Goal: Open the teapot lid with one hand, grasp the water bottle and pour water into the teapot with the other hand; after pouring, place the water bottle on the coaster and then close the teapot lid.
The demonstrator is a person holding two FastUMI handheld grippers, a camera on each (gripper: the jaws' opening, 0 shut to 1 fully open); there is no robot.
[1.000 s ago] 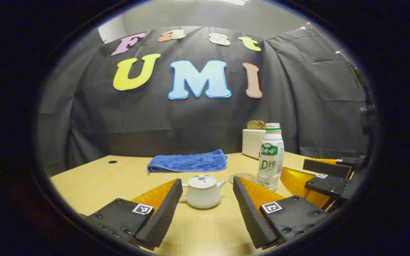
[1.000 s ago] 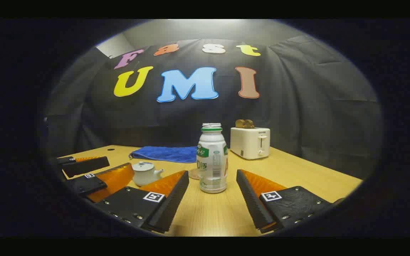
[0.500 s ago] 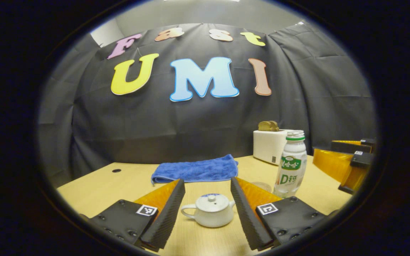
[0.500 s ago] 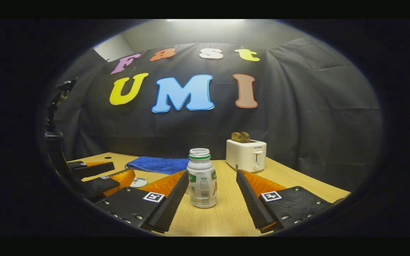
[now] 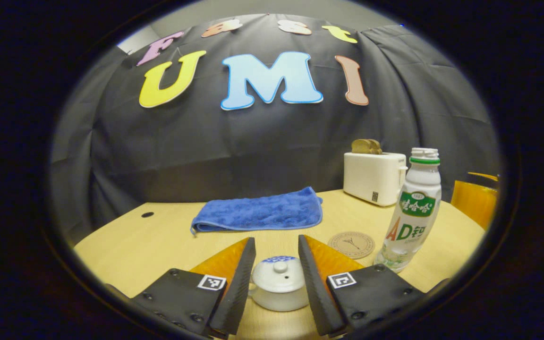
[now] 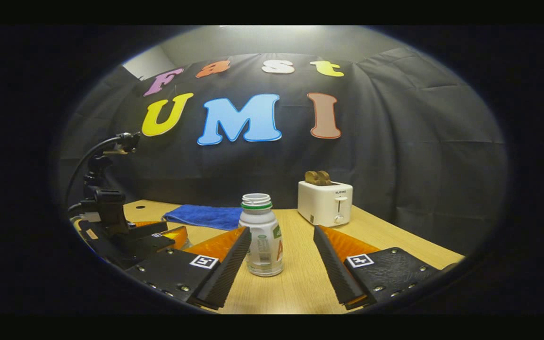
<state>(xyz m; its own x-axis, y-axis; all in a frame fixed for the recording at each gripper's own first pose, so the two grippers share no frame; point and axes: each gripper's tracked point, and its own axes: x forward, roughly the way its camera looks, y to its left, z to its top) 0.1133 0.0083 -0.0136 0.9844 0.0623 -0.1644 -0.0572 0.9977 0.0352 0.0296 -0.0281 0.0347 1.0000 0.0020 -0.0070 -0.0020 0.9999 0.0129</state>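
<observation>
White teapot (image 5: 279, 289) sits on the wooden table (image 5: 168, 241), lid (image 5: 279, 275) on, between the spread fingers of the left gripper (image 5: 276, 278), not touching. Water bottle (image 6: 261, 241) stands uncapped between the right gripper's (image 6: 281, 257) parted fingers, ungripped. Coaster (image 5: 351, 244) lies beside the bottle; blue towel (image 5: 259, 212) and toaster (image 6: 325, 203) behind.

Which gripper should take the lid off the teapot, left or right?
Left. The left gripper is open with the teapot and its lid between its jaws; the right gripper faces the water bottle.
</observation>
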